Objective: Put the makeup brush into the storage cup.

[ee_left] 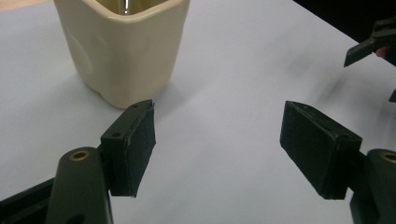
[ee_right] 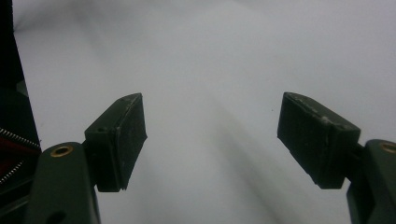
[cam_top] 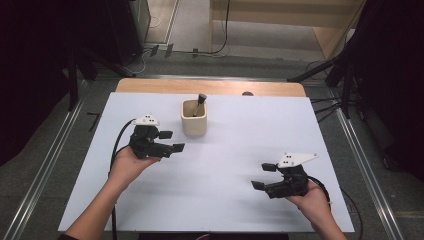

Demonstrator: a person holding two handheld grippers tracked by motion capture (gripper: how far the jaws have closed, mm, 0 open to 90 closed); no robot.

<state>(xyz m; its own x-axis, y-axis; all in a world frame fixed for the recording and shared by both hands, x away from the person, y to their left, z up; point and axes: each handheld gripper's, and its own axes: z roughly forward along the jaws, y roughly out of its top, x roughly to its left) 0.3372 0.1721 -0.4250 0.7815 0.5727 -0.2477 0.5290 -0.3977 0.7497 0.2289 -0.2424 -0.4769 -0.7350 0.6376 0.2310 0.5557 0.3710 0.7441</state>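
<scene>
The cream cup (cam_top: 194,118) stands upright toward the far middle of the white board (cam_top: 225,165), with a dark-headed tool (cam_top: 200,103) leaning inside it. In my left gripper view the cup (ee_left: 122,46) sits just beyond my left jaw, close but not touching. My left gripper (cam_top: 171,141) hovers just left of the cup, jaws spread wide, nothing between them. My right gripper (cam_top: 264,176) is well apart from the cup, near the right front part of the board, jaws likewise released and empty; its own view looks down on bare white surface (ee_right: 210,56).

The board is matt and plain, showing soft grey shadows. It lies on a wooden tabletop (cam_top: 210,86), whose light brown edge shows along the far side. Around the table run metal rails (cam_top: 47,150) on a grey floor (cam_top: 240,62). Beyond that stand dark stand legs (cam_top: 320,70), cables, and pale wooden furniture (cam_top: 300,20) at the back. Both sides of the room are dark.
</scene>
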